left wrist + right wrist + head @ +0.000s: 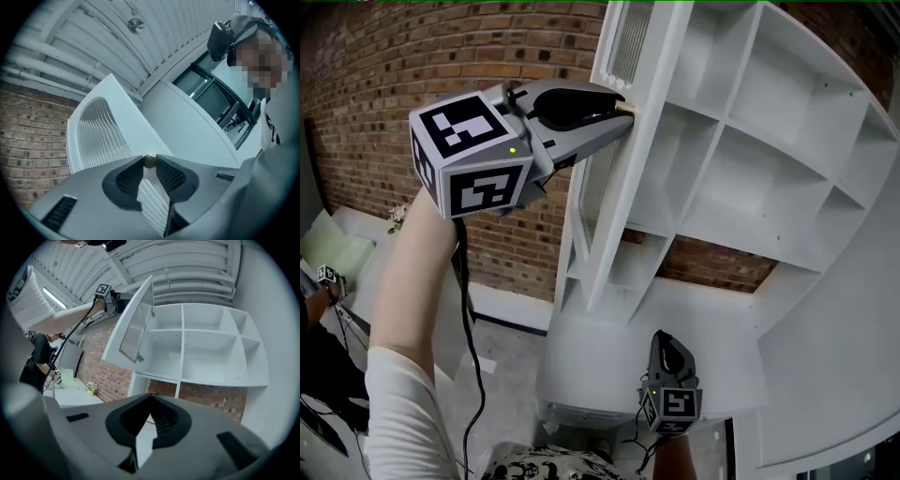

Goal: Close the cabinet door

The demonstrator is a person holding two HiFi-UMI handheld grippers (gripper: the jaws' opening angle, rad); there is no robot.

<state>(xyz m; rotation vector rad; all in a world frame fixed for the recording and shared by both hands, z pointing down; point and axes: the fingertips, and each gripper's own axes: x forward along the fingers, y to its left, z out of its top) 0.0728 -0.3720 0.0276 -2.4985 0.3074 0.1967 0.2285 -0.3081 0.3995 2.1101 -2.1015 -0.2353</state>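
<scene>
- The left claw point(623, 106) is raised high on an outstretched arm; its marker cube point(469, 155) faces the head camera.
- In the left gripper view its two tips are clenched on a small brass knob point(149, 161); the dark ribbed pads press the knob from either side.
- The knob sits on the door point(136, 324), near the door's free edge; the door is white-framed with a ribbed glass panel point(101, 129).
- The door stands open, swung well out from the upper left of the cabinet point(206, 348); in the head view it shows almost edge-on, between the left claw and the shelves.
- The cabinet is white, split into open compartments by shelves and uprights; it hangs on a brick wall point(412, 56).
- The right claw point(151, 397) is low and well apart from the door, below the cabinet; it points roughly level toward the wall.
- Its tips are clenched together and grasp nothing; only the white unit and the brick show beyond them.
- A white sleeve point(403, 403) covers the left arm near the elbow; a black cable point(469, 356) hangs down beside it.
- In the right gripper view a small pot of flowers point(89, 387) stands on a white desk point(75, 397) at the left, beside the brick wall.
</scene>
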